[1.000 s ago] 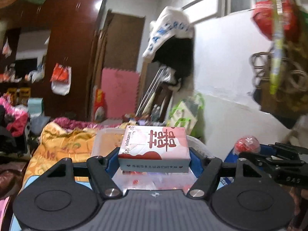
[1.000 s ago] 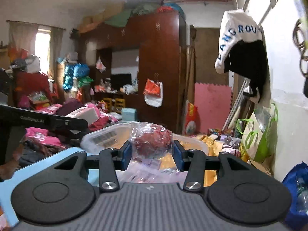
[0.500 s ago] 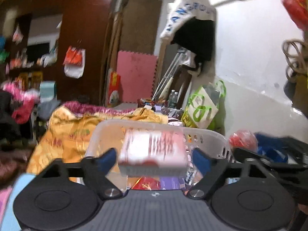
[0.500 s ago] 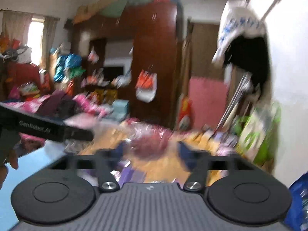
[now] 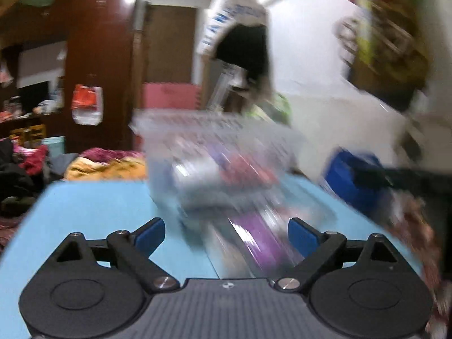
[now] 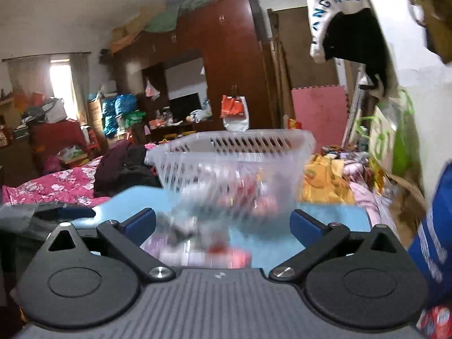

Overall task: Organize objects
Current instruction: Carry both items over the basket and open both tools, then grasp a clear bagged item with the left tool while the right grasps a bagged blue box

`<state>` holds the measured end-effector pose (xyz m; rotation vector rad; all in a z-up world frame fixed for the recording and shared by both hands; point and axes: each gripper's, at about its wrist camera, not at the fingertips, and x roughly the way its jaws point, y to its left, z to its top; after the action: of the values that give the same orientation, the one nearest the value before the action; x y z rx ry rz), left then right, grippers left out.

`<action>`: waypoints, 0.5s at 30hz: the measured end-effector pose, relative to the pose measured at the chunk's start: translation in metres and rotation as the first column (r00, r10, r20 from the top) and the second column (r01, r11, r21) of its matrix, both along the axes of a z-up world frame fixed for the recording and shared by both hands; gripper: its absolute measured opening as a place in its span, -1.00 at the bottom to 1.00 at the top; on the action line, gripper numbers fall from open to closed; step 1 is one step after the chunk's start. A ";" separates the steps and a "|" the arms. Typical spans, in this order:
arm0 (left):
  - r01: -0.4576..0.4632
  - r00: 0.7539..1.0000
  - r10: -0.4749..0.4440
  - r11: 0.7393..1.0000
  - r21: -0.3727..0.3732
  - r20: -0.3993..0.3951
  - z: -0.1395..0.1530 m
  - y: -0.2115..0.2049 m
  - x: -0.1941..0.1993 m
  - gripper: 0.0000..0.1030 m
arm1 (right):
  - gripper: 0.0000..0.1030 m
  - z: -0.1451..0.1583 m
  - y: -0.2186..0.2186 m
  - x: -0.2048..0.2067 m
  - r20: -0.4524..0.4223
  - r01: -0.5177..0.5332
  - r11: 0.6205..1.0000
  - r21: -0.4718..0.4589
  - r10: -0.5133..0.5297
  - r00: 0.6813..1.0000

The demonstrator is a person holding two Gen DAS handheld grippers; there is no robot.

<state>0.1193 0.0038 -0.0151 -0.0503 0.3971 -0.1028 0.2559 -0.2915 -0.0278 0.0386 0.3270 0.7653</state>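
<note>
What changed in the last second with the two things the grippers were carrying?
Both were let go. The left hand-held gripper opened off the tissue box, the right hand-held gripper off the bagged red item; each stands wide and empty now. Both dropped toward the table. The basket stays on it, contents blurred.

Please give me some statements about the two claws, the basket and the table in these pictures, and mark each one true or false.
1. The left claw is clamped on a box. False: its jaws stand wide apart and have just been opening, with nothing pressed between them.
2. The right claw is open. True.
3. The clear plastic basket stands on the light blue table. True.
4. The basket is empty. False: blurred red and pale items show through its wall.
5. The basket's wall is solid all round. False: a row of slots runs under its rim.
</note>
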 end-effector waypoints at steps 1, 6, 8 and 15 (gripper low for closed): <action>0.011 1.000 -0.011 1.000 0.017 0.010 -0.007 -0.006 -0.009 0.85 | 1.00 -0.008 -0.005 -0.008 0.002 0.013 1.000 0.006 -0.013 1.000; 0.037 0.999 -0.035 0.997 0.064 -0.035 -0.034 -0.028 -0.014 0.86 | 1.00 -0.027 -0.016 -0.009 -0.058 0.046 0.995 0.091 -0.041 0.997; 0.050 0.999 -0.049 0.996 0.071 -0.016 -0.041 -0.035 -0.015 0.85 | 1.00 -0.033 -0.008 -0.007 -0.080 0.059 0.995 0.079 -0.053 0.995; 0.037 0.999 -0.039 0.993 0.109 0.021 -0.052 -0.037 -0.023 -0.09 | 1.00 -0.043 0.038 -0.017 -0.086 -0.035 0.998 -0.047 0.031 0.996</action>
<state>0.0964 -0.0335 -0.0666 0.0652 0.3801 -0.1191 0.2387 -0.2532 -0.0710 0.0203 0.4279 0.7893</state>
